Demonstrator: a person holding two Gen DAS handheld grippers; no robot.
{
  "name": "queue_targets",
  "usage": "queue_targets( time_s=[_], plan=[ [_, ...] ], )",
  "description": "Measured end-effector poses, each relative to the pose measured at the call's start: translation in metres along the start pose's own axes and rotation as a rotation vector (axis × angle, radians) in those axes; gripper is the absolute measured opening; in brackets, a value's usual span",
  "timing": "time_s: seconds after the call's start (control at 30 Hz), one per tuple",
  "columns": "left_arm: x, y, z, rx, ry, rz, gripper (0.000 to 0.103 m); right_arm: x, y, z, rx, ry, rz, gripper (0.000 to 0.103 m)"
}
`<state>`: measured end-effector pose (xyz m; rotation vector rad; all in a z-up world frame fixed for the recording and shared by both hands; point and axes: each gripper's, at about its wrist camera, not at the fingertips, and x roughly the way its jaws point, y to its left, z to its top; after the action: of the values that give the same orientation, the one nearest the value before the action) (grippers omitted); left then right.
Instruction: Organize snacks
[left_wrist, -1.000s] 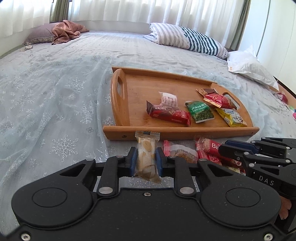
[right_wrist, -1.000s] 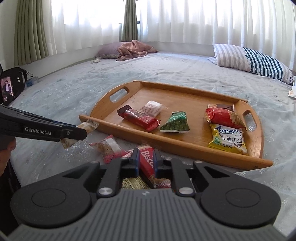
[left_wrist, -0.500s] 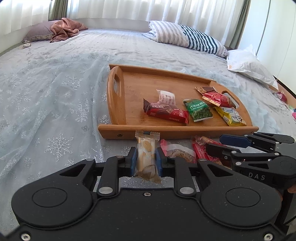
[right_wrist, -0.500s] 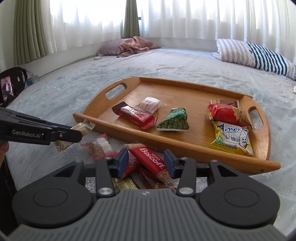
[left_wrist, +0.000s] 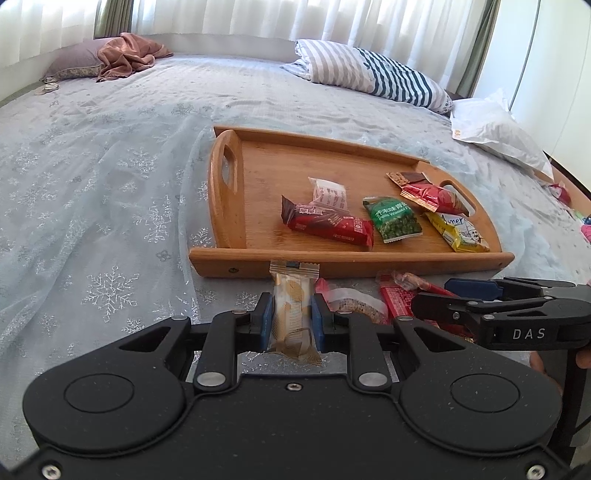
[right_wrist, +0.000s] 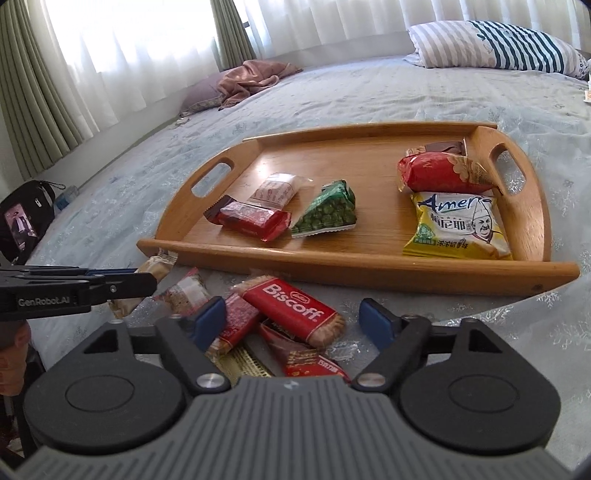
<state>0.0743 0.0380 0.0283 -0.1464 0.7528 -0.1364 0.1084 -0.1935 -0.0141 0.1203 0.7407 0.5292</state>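
Left tongs (left_wrist: 291, 319) clamped on a beige wafer packet (left_wrist: 293, 306), held just in front of the wooden tray (left_wrist: 236, 258) near edge. Right tongs (right_wrist: 293, 319) spread wide apart over a Biscoff packet (right_wrist: 295, 308) lying in the loose snack pile on the bed (right_wrist: 443, 92), just in front of tray. On tray: red bar (right_wrist: 249, 219), green pea pack (right_wrist: 327, 214), yellow pack (right_wrist: 456, 227).

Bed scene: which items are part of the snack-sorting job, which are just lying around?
Job: wooden tray; Biscoff pack; beige snack packet clamped in left gripper; right gripper, open over the loose pile.

Bystanders: striped pillow; pink blanket; black bag.
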Motion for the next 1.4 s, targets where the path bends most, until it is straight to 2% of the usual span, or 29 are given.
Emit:
queue_targets(
  time_s=[0.03, 0.1, 0.2, 0.33, 0.37, 0.43, 0.5, 0.6, 0.73, 0.77, 0.83, 0.87, 1.13, 1.17, 1.2, 1.33, 1.4],
  plan=[
    [0.000, 0.000, 0.000, 0.000, -0.001, -0.001, 0.021, -0.002, 0.002, 0.000, -0.005, -0.001, 0.002, 0.068],
    [0.000, 0.000, 0.000, -0.001, -0.001, 0.001, 0.021, -0.006, 0.006, 0.001, -0.008, 0.004, 0.012, 0.050],
    [0.000, 0.000, 0.000, -0.002, 0.000, 0.002, 0.021, -0.015, 0.012, 0.000, -0.020, -0.007, 0.005, 0.037],
    [0.000, 0.000, 0.000, -0.002, -0.001, 0.003, 0.021, -0.027, 0.024, 0.000, -0.082, -0.009, 0.040, 0.041],
    [0.000, 0.001, 0.000, -0.004, -0.001, 0.004, 0.021, -0.030, 0.028, 0.000, -0.105, -0.014, 0.040, 0.057],
    [0.000, 0.002, 0.000, -0.006, -0.001, 0.005, 0.021, -0.033, 0.034, 0.000, -0.146, -0.017, 0.057, 0.064],
    [0.000, 0.002, 0.000, -0.009, -0.002, 0.004, 0.021, -0.033, 0.038, 0.002, -0.166, -0.017, 0.074, 0.067],
    [0.000, 0.003, 0.000, -0.007, -0.002, 0.004, 0.021, -0.028, 0.041, 0.004, -0.176, -0.029, 0.038, 0.068],
    [-0.002, 0.003, 0.000, -0.008, -0.006, 0.001, 0.021, -0.008, 0.034, 0.008, -0.130, -0.002, 0.027, 0.068],
    [-0.004, 0.002, 0.000, -0.007, -0.008, 0.001, 0.021, -0.004, 0.032, 0.008, -0.123, 0.006, 0.027, 0.068],
    [-0.005, 0.002, 0.001, -0.007, -0.012, -0.001, 0.021, 0.003, 0.032, 0.007, -0.116, 0.024, 0.018, 0.056],
    [-0.006, 0.001, 0.002, -0.007, -0.015, -0.001, 0.021, 0.005, 0.033, 0.006, -0.112, 0.025, 0.007, 0.045],
    [-0.016, -0.001, 0.021, 0.005, -0.061, -0.024, 0.021, -0.013, 0.039, 0.011, -0.113, -0.028, -0.017, 0.037],
    [-0.016, -0.001, 0.025, 0.005, -0.067, -0.028, 0.021, -0.016, 0.039, 0.012, -0.109, -0.041, -0.016, 0.019],
    [-0.015, -0.002, 0.030, 0.007, -0.073, -0.031, 0.021, -0.020, 0.039, 0.015, -0.100, -0.051, -0.021, 0.011],
    [-0.012, -0.006, 0.049, 0.023, -0.100, -0.028, 0.021, -0.025, 0.034, 0.028, -0.090, -0.067, -0.028, 0.013],
    [-0.010, -0.009, 0.056, 0.035, -0.114, -0.027, 0.021, -0.022, 0.034, 0.029, -0.108, -0.050, -0.021, 0.023]
  ],
)
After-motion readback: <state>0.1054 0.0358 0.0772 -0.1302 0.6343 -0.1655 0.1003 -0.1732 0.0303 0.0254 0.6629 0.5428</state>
